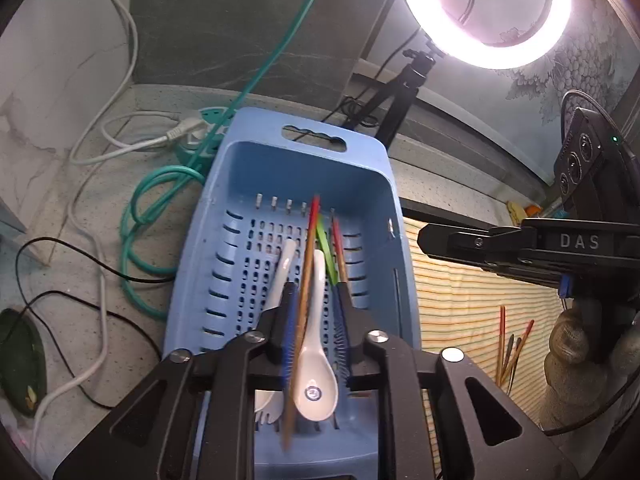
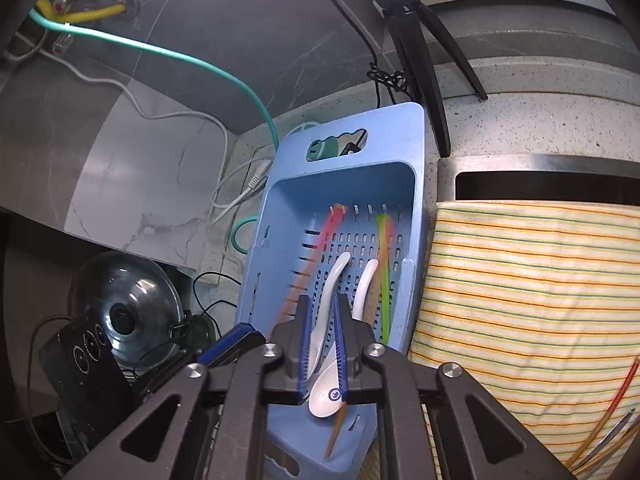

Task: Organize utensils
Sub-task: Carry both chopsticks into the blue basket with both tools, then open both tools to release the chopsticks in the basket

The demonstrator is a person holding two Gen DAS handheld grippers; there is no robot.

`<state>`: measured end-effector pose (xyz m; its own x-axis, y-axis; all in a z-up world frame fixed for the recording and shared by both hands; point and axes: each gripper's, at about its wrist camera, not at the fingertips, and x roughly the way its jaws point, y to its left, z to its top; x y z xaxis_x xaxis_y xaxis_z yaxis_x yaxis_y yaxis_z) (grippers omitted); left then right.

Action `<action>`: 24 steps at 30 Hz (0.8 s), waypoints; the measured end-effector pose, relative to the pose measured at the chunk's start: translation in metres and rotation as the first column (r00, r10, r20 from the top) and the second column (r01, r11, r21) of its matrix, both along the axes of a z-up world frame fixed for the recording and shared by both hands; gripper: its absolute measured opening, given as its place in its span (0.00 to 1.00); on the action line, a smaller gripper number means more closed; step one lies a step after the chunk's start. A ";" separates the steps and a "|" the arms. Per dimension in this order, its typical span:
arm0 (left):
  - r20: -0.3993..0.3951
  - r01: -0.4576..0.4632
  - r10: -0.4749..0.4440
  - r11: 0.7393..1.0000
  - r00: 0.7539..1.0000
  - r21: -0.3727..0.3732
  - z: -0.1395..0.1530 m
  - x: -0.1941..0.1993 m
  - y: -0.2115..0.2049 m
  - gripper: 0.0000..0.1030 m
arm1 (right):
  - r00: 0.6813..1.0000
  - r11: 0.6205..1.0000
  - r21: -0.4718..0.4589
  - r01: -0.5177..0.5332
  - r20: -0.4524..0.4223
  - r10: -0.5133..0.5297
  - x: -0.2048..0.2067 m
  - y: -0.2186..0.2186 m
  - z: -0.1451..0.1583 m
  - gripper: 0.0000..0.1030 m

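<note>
Overhead, both claws [image 1: 316,300] [image 2: 322,312] hang slightly parted above glossy white spoons [image 1: 316,384] in the perforated blue plastic basket [image 1: 240,216].

Matt blue plastic basket [image 1: 240,184], glossy white ceramic spoons [image 1: 316,364], striped cloth [image 2: 520,280]

Tripod [image 2: 416,52] behind basket [image 2: 416,184]

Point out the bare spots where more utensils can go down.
Free: the blue basket floor's left half, between its slotted left wall and the white spoons. Also the striped cloth between basket and chopsticks. Crowded: the basket's right half, and the counter left of it, strewn with cables.
</note>
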<state>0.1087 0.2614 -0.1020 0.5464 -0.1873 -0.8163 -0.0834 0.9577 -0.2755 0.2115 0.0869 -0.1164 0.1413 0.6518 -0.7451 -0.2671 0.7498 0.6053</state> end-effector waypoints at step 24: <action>0.065 0.089 -0.092 0.995 0.994 0.048 0.028 -0.024 -0.050 0.17 | 0.988 0.999 -0.035 0.000 0.155 0.006 -0.031 -0.073 0.038 0.30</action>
<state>0.0846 0.2110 -0.0737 0.5829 -0.2027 -0.7869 0.0214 0.9719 -0.2345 0.1803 0.0140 -0.0788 0.2547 0.6268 -0.7364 -0.3580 0.7685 0.5303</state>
